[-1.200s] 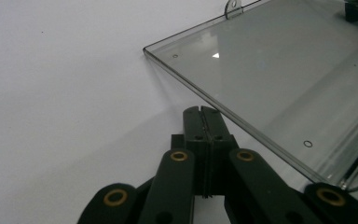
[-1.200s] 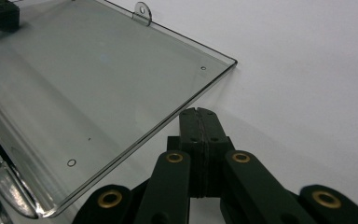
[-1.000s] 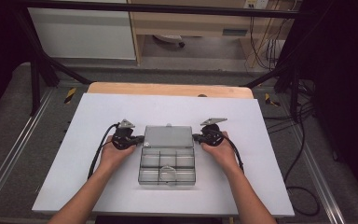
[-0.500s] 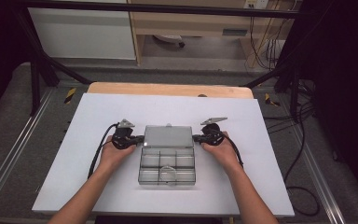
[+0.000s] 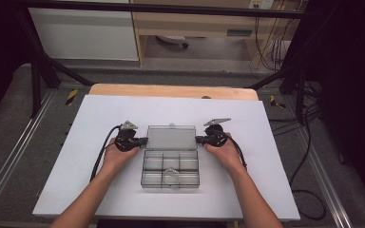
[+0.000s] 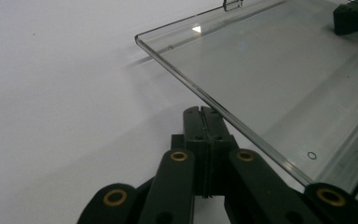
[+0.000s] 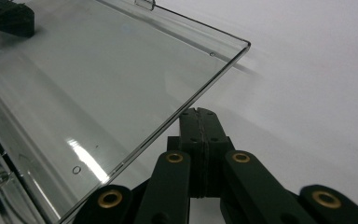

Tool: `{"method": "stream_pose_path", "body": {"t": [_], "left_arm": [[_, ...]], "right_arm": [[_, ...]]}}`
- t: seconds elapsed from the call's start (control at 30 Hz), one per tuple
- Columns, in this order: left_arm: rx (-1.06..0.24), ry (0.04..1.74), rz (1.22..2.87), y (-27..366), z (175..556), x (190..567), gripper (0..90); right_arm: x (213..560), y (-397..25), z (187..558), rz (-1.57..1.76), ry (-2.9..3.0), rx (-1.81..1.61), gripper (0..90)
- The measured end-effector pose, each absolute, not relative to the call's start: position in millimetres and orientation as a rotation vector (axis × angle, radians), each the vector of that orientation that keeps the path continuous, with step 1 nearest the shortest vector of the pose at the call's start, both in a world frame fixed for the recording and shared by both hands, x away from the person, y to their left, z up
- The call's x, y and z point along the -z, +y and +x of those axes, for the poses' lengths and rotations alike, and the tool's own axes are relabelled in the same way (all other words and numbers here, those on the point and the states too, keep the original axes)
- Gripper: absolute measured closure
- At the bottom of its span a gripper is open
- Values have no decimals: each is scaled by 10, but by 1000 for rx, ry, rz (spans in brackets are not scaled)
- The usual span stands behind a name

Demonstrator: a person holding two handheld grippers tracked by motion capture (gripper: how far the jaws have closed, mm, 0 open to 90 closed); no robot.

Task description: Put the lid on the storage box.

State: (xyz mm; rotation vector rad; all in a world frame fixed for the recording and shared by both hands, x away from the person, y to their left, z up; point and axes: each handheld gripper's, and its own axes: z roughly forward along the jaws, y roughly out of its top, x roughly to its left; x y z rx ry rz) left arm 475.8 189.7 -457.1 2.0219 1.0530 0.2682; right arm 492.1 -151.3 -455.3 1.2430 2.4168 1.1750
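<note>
A clear plastic compartment box [image 5: 170, 167] lies on the white table, its lid [image 5: 171, 137] swung open toward the far side. My left gripper [image 5: 145, 140] is at the lid's left edge and my right gripper [image 5: 197, 139] at its right edge. In the left gripper view the left gripper [image 6: 204, 111] is shut, jaws pressed together, its tip just under the lid [image 6: 279, 70] edge. The right gripper [image 7: 198, 112] is likewise shut, tip under the lid [image 7: 98, 79] edge. Nothing is held between either pair of jaws. The lid casts a shadow on the table beneath it.
The white table sheet [image 5: 100, 190] has free room on all sides of the box. A wooden board edge [image 5: 171, 90] runs along the back. Black cables [image 5: 309, 190] trail on the floor at the right, and metal rails [image 5: 9, 161] flank the table.
</note>
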Motion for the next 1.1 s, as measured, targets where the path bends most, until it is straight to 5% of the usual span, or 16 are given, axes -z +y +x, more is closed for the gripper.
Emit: {"method": "stream_pose_path", "body": {"t": [1.1], "left_arm": [[-326, 999, 1997, 1874, 4703, 4287, 899]], "right_arm": [[4226, -1508, 4860, 1143, 2350, -1269, 900]]}}
